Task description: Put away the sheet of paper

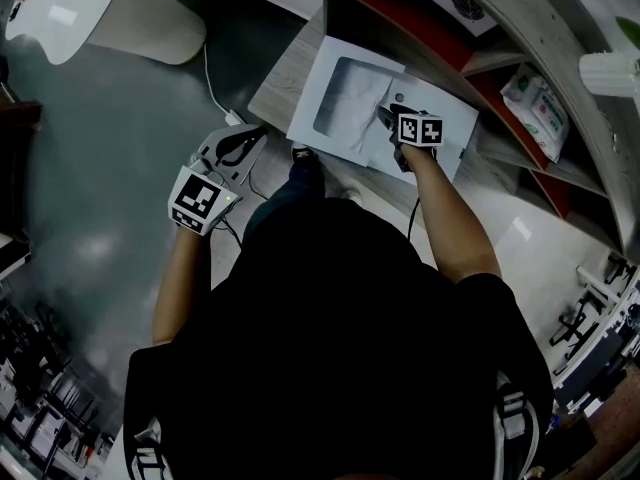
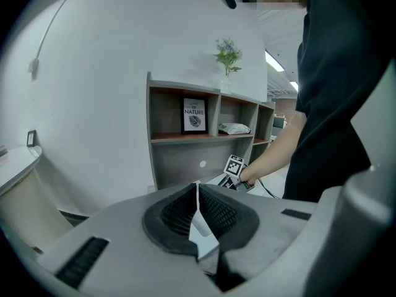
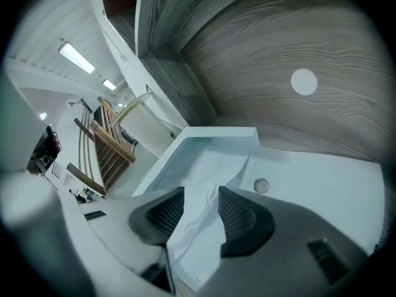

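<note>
Crumpled paper (image 1: 345,108) partly under right tool (image 1: 388,118)

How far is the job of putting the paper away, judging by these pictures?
Done: the sheet of paper lies crumpled in the hollow of the white box. In hand: the right gripper is shut on its near end. Left: letting go and pulling back. The left gripper, held aside, is shut on a thin white sliver I cannot identify.

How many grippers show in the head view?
2. The left gripper hangs over the floor beside the desk; the right gripper is over the white box, sheet of paper between its jaws.
</note>
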